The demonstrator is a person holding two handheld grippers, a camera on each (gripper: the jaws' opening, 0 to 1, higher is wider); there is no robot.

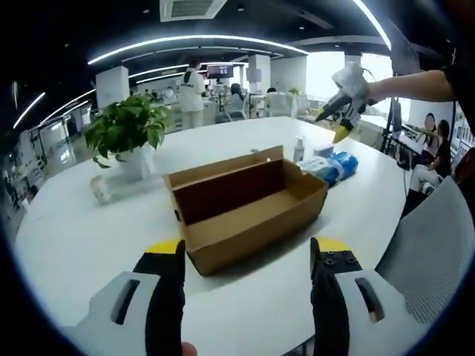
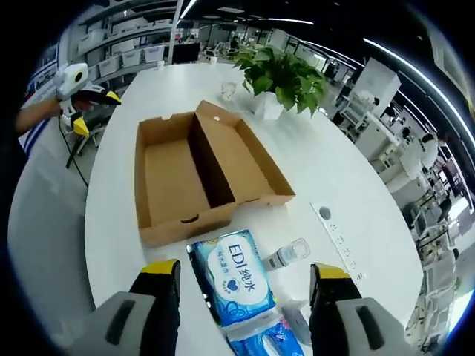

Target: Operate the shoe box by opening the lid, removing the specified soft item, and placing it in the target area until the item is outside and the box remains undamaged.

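The brown cardboard shoe box (image 2: 194,172) lies open on the round white table (image 2: 297,159), its lid folded flat to one side and its inside bare, so the soft item seems to be already outside. The blue and white soft pack of wipes (image 2: 239,277) rests on the table just beside the box's short end, probably the target area. The right gripper (image 2: 245,297) hovers above the pack with its jaws wide apart, holding nothing. The left gripper (image 1: 247,285) waits at the other side of the box, also spread open and empty. A green potted plant (image 1: 128,130) and a small clear bottle (image 2: 288,254) stand near.
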